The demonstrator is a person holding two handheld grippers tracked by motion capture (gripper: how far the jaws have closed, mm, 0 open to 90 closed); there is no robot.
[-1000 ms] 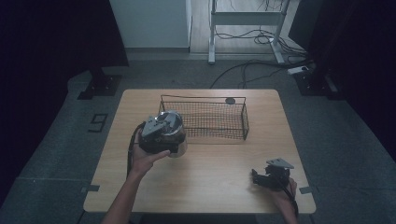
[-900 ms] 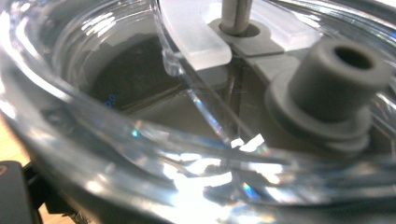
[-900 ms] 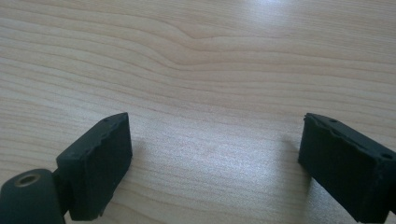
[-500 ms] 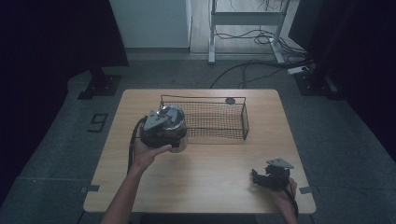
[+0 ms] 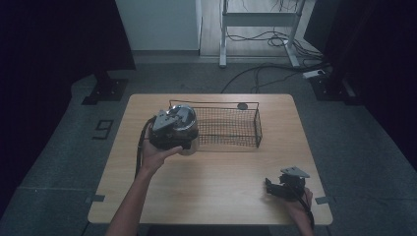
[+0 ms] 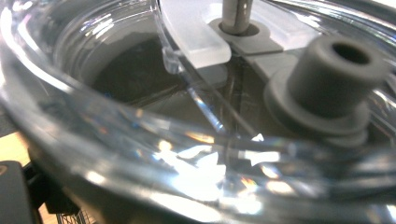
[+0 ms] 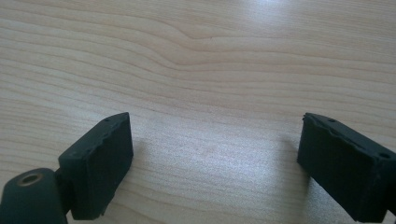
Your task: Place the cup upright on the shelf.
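— Where are we, nearest first?

— My right hand-held gripper (image 5: 284, 186) rests on the desk (image 5: 216, 196) at its near right corner, well apart from the basket, jaws spread wide with nothing but bare wood between them. My left hand-held gripper (image 5: 169, 130) is up at the basket's left end, carrying a clear glass lid (image 5: 184, 129) with a grey knob (image 6: 334, 77). The glass crowds the left gripper view, so I judge the jaws are clamped on its rim, though the pads themselves are hidden.

— How far along?

— I'd say the lid is picked up and brought to the wire basket (image 5: 231, 128); what's left is lowering it inside and letting go. The basket looks empty.

— And beyond it?

— A small dark disc (image 5: 242, 105) sits behind the basket at the desk's far edge. Past that there's grey floor, loose cables and a white frame's legs, with dark curtains either side.
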